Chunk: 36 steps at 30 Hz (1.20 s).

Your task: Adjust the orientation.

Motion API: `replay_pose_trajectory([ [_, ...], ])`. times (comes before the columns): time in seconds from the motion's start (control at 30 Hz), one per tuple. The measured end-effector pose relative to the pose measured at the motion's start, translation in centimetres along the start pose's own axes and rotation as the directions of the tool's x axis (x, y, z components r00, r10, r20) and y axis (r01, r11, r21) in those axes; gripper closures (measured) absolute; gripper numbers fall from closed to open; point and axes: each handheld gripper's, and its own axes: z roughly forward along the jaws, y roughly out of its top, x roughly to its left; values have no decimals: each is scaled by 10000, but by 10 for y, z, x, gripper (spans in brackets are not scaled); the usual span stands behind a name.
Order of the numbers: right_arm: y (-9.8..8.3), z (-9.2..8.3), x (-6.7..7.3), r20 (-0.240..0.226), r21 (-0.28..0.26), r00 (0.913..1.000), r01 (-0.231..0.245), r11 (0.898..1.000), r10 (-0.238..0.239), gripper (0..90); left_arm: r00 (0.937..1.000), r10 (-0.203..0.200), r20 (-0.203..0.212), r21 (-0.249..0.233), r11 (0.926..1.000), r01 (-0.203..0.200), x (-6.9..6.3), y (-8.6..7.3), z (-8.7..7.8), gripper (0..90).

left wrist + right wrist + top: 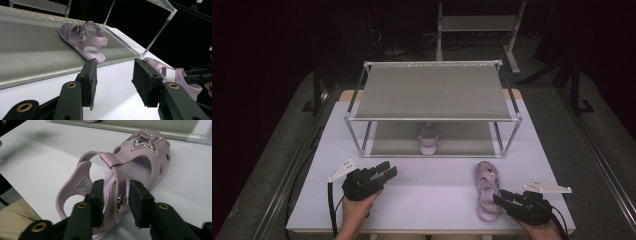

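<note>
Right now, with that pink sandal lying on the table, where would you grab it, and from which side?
Probably by the ankle strap of the sandal, coming from its heel end. The strap arches up off the sole, thin enough to fit between two jaws, and the heel points toward the person. The right gripper already has its open jaws on either side of that strap; the star-decorated toe is broader and harder to pinch.

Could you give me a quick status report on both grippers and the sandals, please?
Left gripper open, empty. Right gripper open, jaws either side of the table sandal's strap, not closed. Other sandal on the rack's lower shelf. Nothing in the way.
</note>
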Motion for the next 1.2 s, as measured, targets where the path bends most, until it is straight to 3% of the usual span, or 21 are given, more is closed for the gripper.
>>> replay_pose_trajectory([
  [0.23,0,0,1,206,39,9994,-283,9996,282,749,10000,-33,-4,-27,10000,33,-3,-2,-1,539],
  [0.37,0,-1,0,359,-105,9972,-650,9978,654,776,10000,17,-38,-12,10000,-17,-4,-1,-1,536],
  [0.4,-1,-4,-3,423,-288,9946,-935,9952,947,786,10000,-12,-43,-30,10000,12,-4,-1,-2,536],
  [0.57,-2,-8,-10,126,-616,9854,-1687,9837,1697,803,10000,-7,-44,-25,10000,7,-3,-1,-2,525],
  [0.9,-2,-8,-8,-93,-846,9763,-2161,9727,2161,811,9999,99,53,-3,10000,-99,-4,0,-1,510],
  [1.03,-4,-11,-14,-812,-1091,9566,-2876,9515,2798,813,10000,49,41,96,9999,-50,-2,0,0,490],
  [1.2,-4,-12,-12,-884,-1154,9569,-2858,9513,2767,814,10000,13,-17,70,10000,-13,-3,1,0,465],
])
